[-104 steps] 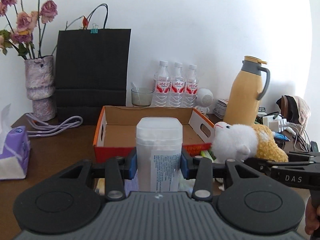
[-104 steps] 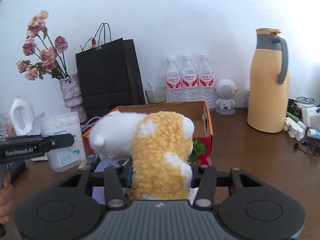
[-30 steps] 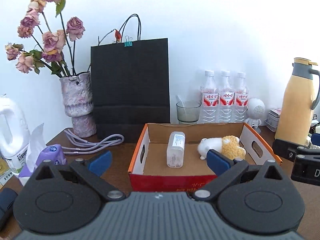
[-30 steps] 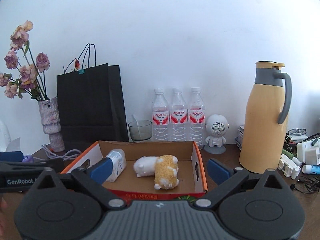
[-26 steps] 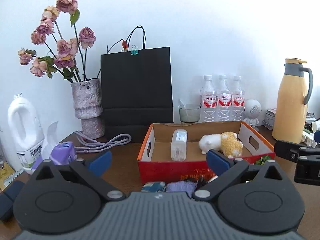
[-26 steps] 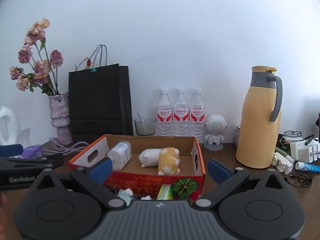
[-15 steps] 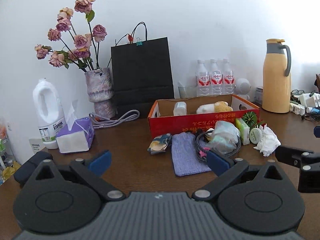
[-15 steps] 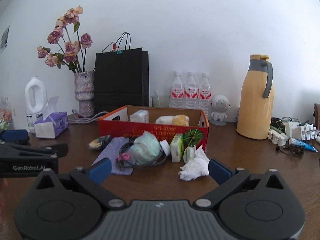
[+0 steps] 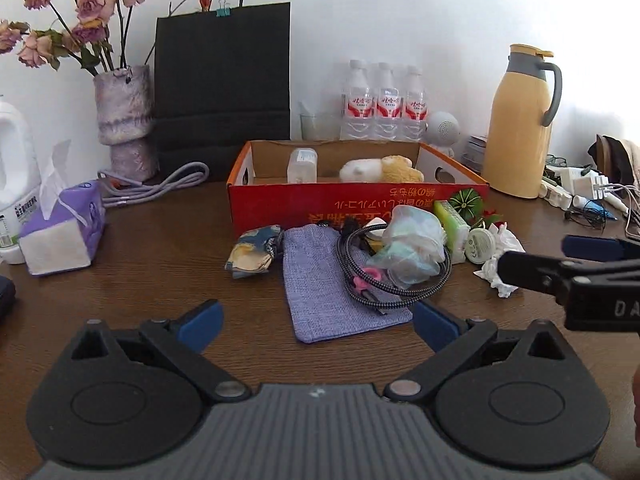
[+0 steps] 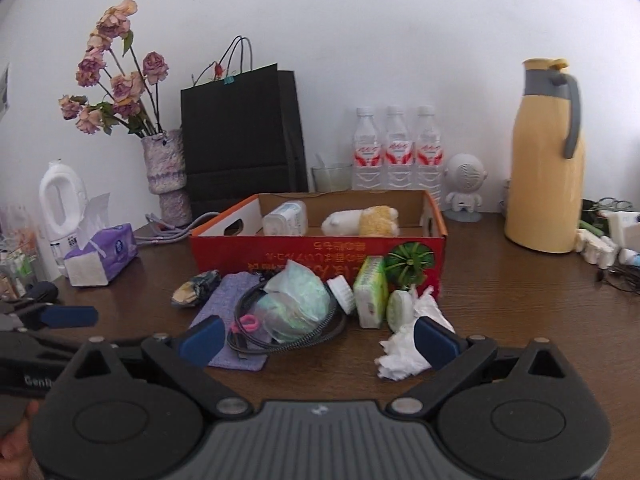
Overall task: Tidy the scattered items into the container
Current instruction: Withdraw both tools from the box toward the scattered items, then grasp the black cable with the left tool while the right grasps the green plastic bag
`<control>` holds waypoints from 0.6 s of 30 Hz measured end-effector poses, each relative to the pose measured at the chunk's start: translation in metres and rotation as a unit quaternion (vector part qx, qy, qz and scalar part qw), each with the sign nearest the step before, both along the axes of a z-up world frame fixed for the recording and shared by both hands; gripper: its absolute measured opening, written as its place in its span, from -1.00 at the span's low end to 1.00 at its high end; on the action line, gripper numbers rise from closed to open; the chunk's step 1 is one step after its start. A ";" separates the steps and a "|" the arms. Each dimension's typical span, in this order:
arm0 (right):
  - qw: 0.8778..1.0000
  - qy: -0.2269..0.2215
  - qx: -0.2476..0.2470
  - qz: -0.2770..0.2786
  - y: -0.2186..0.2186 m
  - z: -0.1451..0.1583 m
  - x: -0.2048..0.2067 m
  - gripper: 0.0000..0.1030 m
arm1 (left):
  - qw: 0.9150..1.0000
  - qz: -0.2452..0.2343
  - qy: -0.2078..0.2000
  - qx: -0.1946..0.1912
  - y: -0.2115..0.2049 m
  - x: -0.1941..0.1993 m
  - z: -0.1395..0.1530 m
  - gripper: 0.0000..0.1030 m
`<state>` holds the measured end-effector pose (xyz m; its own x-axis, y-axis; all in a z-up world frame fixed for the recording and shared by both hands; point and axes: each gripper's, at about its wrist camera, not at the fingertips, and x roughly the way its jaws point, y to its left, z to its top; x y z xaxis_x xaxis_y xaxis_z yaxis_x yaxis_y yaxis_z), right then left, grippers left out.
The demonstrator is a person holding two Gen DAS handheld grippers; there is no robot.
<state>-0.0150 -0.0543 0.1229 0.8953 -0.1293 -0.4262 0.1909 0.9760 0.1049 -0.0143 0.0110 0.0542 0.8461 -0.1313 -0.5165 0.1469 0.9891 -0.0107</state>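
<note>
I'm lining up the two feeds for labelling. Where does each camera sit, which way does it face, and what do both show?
Left wrist: sits behind the open left gripper, facing the purple pouch and red box; the right gripper shows at the right edge.
Right wrist: sits behind the open right gripper, its jaws just closing slightly with nothing gripped, facing the crumpled tissue and coiled cable; the left gripper shows at left.
Shared: box, white bottle and plush toy inside it.

A home: wooden table (image 9: 160, 264) with dried flowers (image 9: 80, 12), thermos (image 9: 520, 120), tissues (image 9: 60, 236)
</note>
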 end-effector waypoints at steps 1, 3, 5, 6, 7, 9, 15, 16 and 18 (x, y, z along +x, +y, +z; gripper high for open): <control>1.000 0.004 -0.003 0.008 -0.002 0.001 0.015 0.82 | 1.000 0.002 0.002 0.001 0.001 0.005 -0.001 1.00; 0.999 0.015 -0.011 0.025 -0.005 0.001 0.045 0.72 | 1.000 0.005 0.003 0.002 0.005 0.009 -0.003 1.00; 0.999 0.024 -0.015 0.046 -0.008 -0.003 0.073 0.68 | 1.000 0.009 0.010 -0.003 0.011 0.013 -0.004 0.95; 0.998 0.029 -0.020 0.056 -0.009 -0.008 0.084 0.56 | 1.000 0.008 0.016 -0.007 0.015 0.015 -0.006 0.94; 0.996 0.048 -0.023 0.067 -0.009 -0.015 0.097 0.44 | 1.000 0.004 0.022 -0.013 0.018 0.018 -0.007 0.87; 0.994 0.075 -0.014 0.080 -0.012 -0.028 0.110 -0.35 | 0.999 0.001 0.031 -0.021 0.021 0.024 -0.007 0.70; 0.998 0.013 -0.003 0.056 -0.023 -0.006 0.079 -0.49 | 0.996 -0.046 0.065 -0.049 0.001 0.073 -0.001 0.11; 0.999 -0.005 -0.002 0.045 -0.027 0.003 0.068 -0.49 | 0.995 -0.052 0.069 -0.047 -0.006 0.084 -0.002 0.10; 0.999 -0.030 0.000 0.024 -0.036 0.017 0.049 -0.49 | 0.994 -0.055 0.086 -0.043 -0.018 0.104 -0.008 0.04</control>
